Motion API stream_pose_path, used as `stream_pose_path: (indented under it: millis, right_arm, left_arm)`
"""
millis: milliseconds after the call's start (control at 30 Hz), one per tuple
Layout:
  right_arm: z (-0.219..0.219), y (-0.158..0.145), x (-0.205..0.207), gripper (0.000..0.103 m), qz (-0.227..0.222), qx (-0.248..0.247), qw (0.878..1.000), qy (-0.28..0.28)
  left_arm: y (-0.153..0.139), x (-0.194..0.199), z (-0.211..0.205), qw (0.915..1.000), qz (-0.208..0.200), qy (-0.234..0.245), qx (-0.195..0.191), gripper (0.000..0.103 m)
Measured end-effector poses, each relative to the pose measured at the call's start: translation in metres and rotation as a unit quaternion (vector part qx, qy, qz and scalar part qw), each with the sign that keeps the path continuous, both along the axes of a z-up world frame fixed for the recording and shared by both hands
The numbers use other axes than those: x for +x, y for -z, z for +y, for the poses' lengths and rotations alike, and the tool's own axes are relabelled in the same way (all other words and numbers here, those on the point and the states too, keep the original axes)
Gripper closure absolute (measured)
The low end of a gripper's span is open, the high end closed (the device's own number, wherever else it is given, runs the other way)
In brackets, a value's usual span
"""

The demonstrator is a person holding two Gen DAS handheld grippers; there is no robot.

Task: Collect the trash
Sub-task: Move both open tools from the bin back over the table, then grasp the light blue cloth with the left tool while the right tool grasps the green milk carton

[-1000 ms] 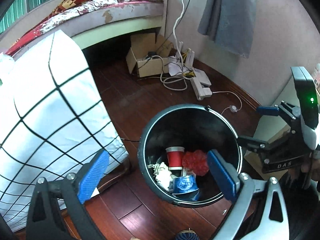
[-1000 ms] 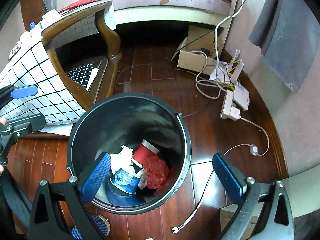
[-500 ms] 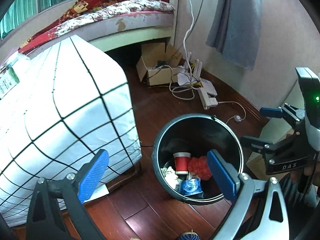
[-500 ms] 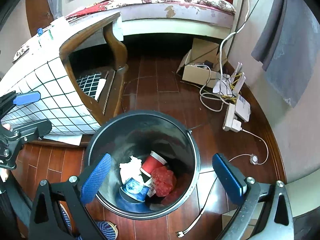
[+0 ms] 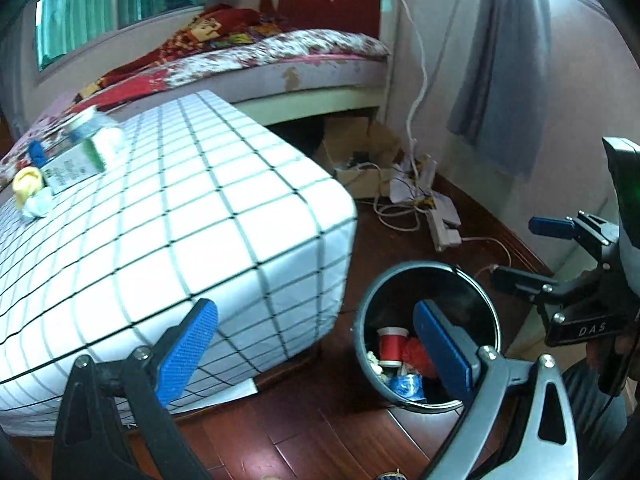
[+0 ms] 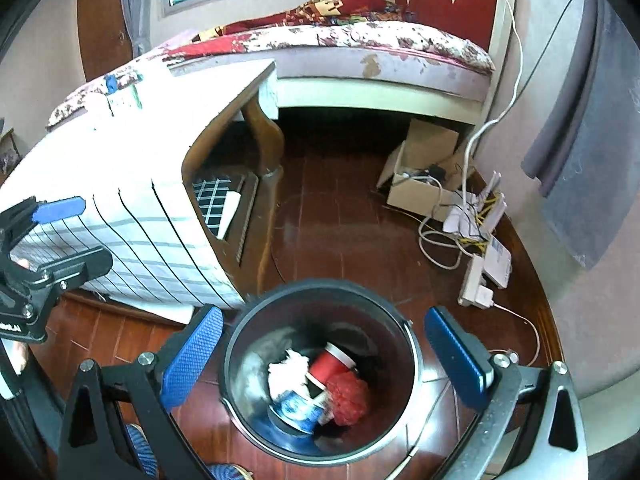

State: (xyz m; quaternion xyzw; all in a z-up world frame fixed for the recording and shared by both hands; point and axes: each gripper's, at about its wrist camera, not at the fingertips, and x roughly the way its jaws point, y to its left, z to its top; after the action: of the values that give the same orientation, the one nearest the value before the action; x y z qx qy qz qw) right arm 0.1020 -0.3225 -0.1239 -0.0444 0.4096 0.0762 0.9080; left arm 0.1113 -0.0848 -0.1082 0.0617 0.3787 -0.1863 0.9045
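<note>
A black round bin (image 6: pixel 248 344) stands on the wood floor, also in the left wrist view (image 5: pixel 366 344). In it lie a red paper cup (image 6: pixel 330 366), a white crumpled tissue (image 6: pixel 286 372), a red crumpled wrapper (image 6: pixel 350 398) and a blue cup (image 6: pixel 296 410). My right gripper (image 6: pixel 320 360) is open and empty above the bin. My left gripper (image 5: pixel 316 348) is open and empty, high beside the table. On the checked tablecloth (image 5: pixel 180 220) lie a green-and-white box (image 5: pixel 74 162), a yellow wad (image 5: pixel 27 182) and a pale blue wad (image 5: pixel 38 206).
A bed (image 6: pixel 360 52) stands behind. A cardboard box (image 6: pixel 420 176), cables and a power strip (image 6: pixel 478 280) lie on the floor by the right wall. The table's wooden leg (image 6: pixel 268 148) is next to the bin. A grey cloth (image 5: pixel 504 60) hangs on the wall.
Both grippers have risen and pulled back from the bin, which looks smaller. The left view has swung left and up, so the table top and its items show.
</note>
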Motion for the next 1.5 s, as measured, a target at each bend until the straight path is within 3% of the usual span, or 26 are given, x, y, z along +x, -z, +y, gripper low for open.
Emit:
stream_pose_path:
  millis: [600, 800, 933, 1200, 1500]
  right_arm:
    - [0.119, -0.043, 0.039, 0.001, -0.035, 0.002, 0.996, -0.088]
    - [0.169, -0.05, 0.055, 0.001, -0.04, -0.001, 0.992, -0.123]
    - [0.201, -0.056, 0.069, 0.001, -0.046, 0.0, 0.989, -0.143]
    - [0.268, -0.064, 0.119, 0.001, -0.049, 0.005, 0.984, -0.17]
    - [0.314, -0.052, 0.216, 0.001, -0.034, 0.016, 0.984, -0.173]
  left_arm:
    - [-0.027, 0.007, 0.103, 0.9936, -0.03, -0.109, -0.012, 0.004]
    - [-0.029, 0.011, 0.149, 0.9876, -0.034, -0.153, -0.01, 0.004]
    - [-0.027, 0.018, 0.193, 0.9777, -0.033, -0.207, -0.009, 0.004]
    - [-0.023, 0.043, 0.26, 0.9635, -0.014, -0.267, -0.014, 0.004]
    - [-0.019, 0.097, 0.29, 0.9568, 0.007, -0.289, -0.03, 0.005]
